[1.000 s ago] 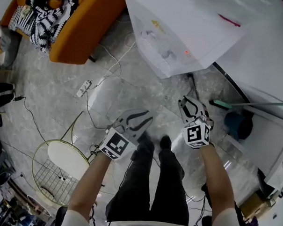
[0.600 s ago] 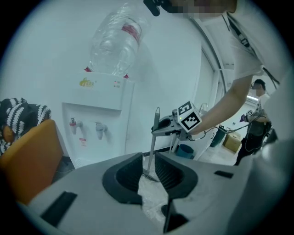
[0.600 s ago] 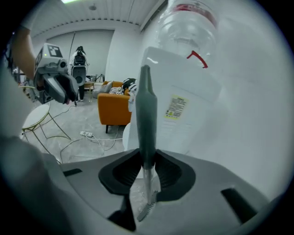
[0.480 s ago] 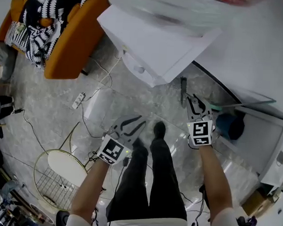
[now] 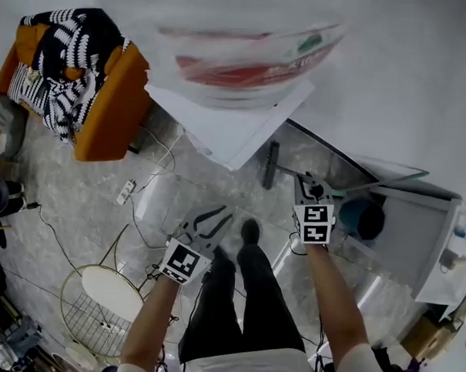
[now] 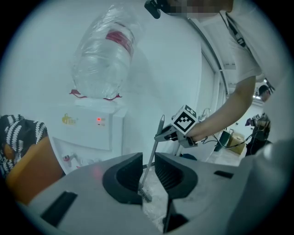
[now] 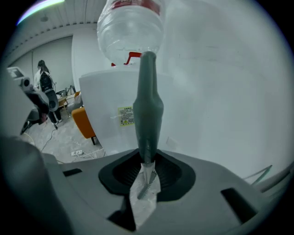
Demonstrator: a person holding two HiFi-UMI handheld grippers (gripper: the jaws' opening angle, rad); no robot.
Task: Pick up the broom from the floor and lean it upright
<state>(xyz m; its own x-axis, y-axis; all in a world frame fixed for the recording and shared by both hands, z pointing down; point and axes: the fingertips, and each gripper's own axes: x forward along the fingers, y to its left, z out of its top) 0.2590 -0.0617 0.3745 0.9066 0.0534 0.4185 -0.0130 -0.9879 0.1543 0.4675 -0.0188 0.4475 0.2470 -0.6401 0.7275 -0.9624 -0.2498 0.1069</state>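
The right gripper (image 7: pixel 146 161) is clamped on the broom (image 7: pixel 147 105). The broom stands nearly upright, green grip end up and brush head down at the floor (image 5: pixel 86 198) beside the water dispenser (image 5: pixel 236 120). The left gripper (image 6: pixel 148 172) is held apart from it, jaws parted and empty.

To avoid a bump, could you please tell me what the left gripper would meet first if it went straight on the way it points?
Probably the broom, whose thin shaft the right gripper holds, though depth is unclear. The left gripper is open and empty. Behind the broom is the white wall.
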